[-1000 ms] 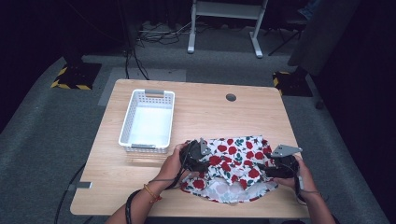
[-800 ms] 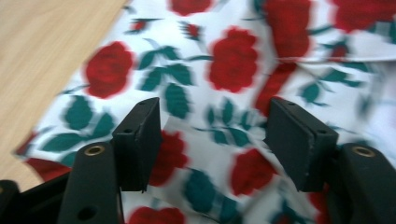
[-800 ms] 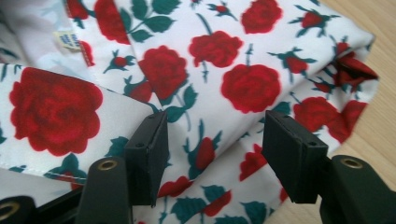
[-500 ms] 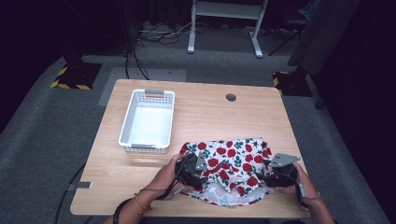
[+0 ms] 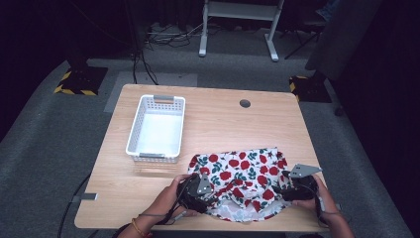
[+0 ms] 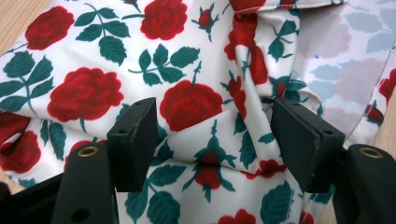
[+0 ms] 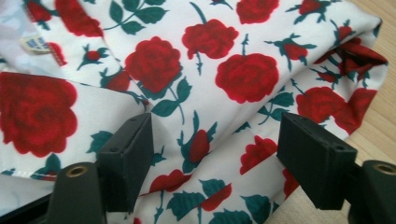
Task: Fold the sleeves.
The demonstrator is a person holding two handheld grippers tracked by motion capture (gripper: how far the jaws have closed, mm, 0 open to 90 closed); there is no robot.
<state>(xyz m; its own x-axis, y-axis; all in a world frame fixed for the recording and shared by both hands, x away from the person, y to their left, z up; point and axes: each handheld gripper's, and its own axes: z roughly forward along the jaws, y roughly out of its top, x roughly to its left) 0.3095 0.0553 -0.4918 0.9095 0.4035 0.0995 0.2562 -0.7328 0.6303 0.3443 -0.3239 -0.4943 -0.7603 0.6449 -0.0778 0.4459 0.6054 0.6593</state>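
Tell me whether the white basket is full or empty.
Empty: the basket shows only its bare white floor, and the rose-print cloth lies beside it on the table.

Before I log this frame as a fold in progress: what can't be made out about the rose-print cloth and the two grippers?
- High view: near hem of the rose-print cloth is covered by the left gripper and right gripper; what garment it is stays unclear.
- Left gripper view: open jaws over a fabric ridge; whether they touch cloth is unclear.
- Right gripper view: the small label is too blurred to read.
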